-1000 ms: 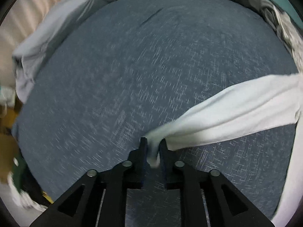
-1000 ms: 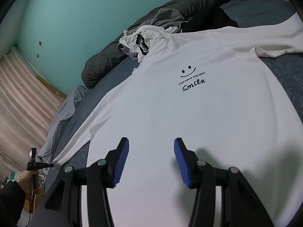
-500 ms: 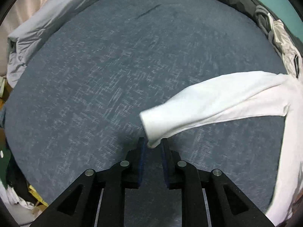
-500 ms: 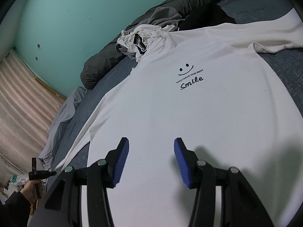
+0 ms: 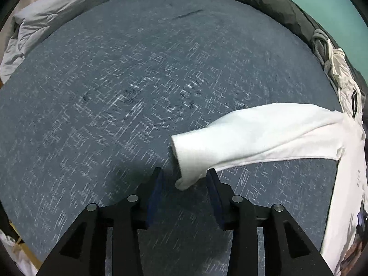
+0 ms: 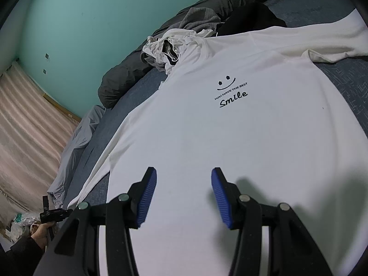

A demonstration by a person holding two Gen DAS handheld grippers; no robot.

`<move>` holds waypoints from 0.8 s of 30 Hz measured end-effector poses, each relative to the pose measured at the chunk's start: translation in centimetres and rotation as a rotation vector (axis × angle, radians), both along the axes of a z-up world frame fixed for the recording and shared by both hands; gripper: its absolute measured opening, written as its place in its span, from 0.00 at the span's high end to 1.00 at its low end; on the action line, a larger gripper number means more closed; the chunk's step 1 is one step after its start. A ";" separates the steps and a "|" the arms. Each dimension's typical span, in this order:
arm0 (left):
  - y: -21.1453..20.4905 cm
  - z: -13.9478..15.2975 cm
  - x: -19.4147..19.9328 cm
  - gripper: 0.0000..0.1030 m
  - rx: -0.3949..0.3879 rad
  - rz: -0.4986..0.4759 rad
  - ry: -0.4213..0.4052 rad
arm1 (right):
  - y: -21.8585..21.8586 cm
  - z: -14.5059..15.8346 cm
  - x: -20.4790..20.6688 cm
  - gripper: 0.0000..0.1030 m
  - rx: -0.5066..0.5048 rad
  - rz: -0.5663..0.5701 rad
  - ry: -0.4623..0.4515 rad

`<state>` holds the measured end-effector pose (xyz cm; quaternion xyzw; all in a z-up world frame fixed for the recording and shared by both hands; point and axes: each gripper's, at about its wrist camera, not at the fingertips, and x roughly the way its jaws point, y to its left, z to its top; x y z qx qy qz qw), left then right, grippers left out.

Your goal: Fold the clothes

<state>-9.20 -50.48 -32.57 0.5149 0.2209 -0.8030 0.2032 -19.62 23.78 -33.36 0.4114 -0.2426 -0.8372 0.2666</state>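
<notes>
Left wrist view: left gripper (image 5: 185, 182) pitched steeply down at the bed (image 5: 128, 96). Jaws stand apart, a moderate gap, gripping nothing. White sleeve (image 5: 257, 138) lies flat on the blue bedspread, long axis running from the cuff near centre out toward 3 o'clock, where it joins the shirt body. One cuff corner sags into the gap between the jaws, just ahead of the tips, closer to the right pad; neither pad presses on it. Dark duvet (image 5: 271, 7) at 1 o'clock, grey blanket (image 5: 57, 7) at 11.

Right wrist view: right gripper (image 6: 184, 188) tilted moderately down over the lower part of the white T-shirt (image 6: 230, 133), jaws half spread and empty. Shirt lies face up, smile print (image 6: 231, 92) at 12 o'clock, collar end further off. Crumpled clothes (image 6: 170, 50) at 11 o'clock. Person's hand (image 6: 42, 232) at 8 o'clock, holding the other tool. Left hand is nearer the sleeve, so the sleeve fold likely falls to it.
</notes>
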 end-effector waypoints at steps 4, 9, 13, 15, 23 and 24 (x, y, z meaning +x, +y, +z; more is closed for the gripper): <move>0.0 0.3 -0.1 0.96 0.038 -0.013 0.009 | 0.0 -0.1 0.0 0.51 0.001 0.000 -0.004; 0.0 2.8 0.8 0.96 0.096 -0.040 0.021 | -0.1 0.0 0.0 0.51 -0.003 0.002 -0.004; 0.0 3.1 1.1 0.96 0.215 -0.062 -0.022 | -0.2 0.0 0.1 0.51 -0.011 0.004 -0.004; 0.3 1.6 1.0 0.96 0.297 -0.083 -0.074 | -0.2 0.1 0.1 0.51 -0.015 0.005 -0.005; 1.5 -1.4 1.4 0.91 0.348 -0.077 -0.107 | -0.2 0.1 0.1 0.51 -0.013 0.005 -0.005; 1.3 -1.0 1.6 0.83 0.338 -0.069 -0.094 | -0.2 0.1 0.1 0.51 -0.013 0.004 -0.005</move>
